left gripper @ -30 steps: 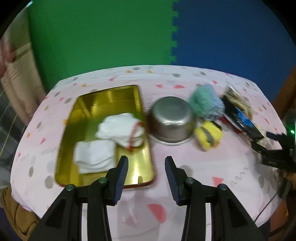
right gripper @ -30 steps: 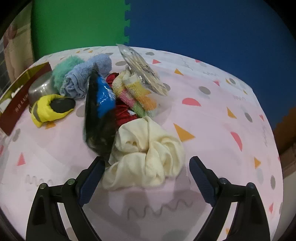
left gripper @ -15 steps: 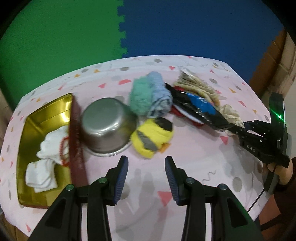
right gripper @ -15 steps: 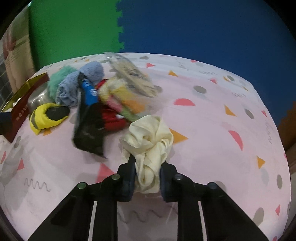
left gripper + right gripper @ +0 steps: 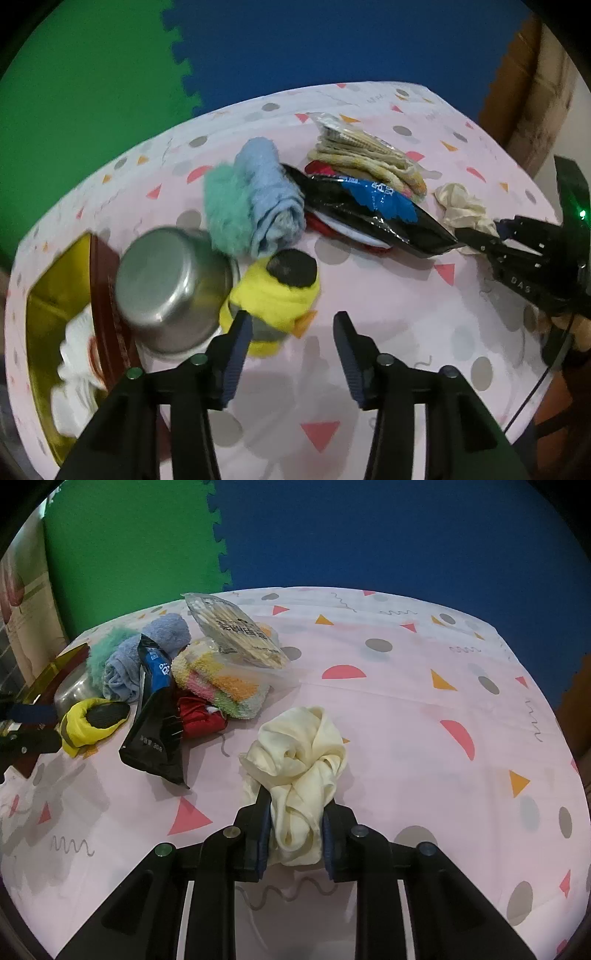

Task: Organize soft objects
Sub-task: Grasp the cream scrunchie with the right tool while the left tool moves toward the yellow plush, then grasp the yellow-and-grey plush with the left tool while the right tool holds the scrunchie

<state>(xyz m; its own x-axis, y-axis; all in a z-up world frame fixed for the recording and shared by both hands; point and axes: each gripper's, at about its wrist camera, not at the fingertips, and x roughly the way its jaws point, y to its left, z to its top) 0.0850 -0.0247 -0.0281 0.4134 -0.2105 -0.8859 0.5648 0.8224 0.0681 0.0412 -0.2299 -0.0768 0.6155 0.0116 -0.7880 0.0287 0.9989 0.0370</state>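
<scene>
Two views: the gold tray with its white cloths is fully seen only from the left wrist; the printing on the clear packet is seen only from the right wrist.
Right gripper: the cream scrunchie is clamped between narrow fingers that are easing slightly apart, near the right side of the desk.
Left gripper: the fingers are spreading wide, nothing is held, and they hang just near of the yellow plush.
Containers: white cloths with a red band lie in the gold tray at far left; the steel pot is seen just right of it, its inside hidden.
Pile: a teal and blue towel roll, a black and blue pouch, striped socks and a red cloth are heaped together.
Change: a second ago the scrunchie lay unclamped between wide right fingers, and the left gripper was over the tray.
</scene>
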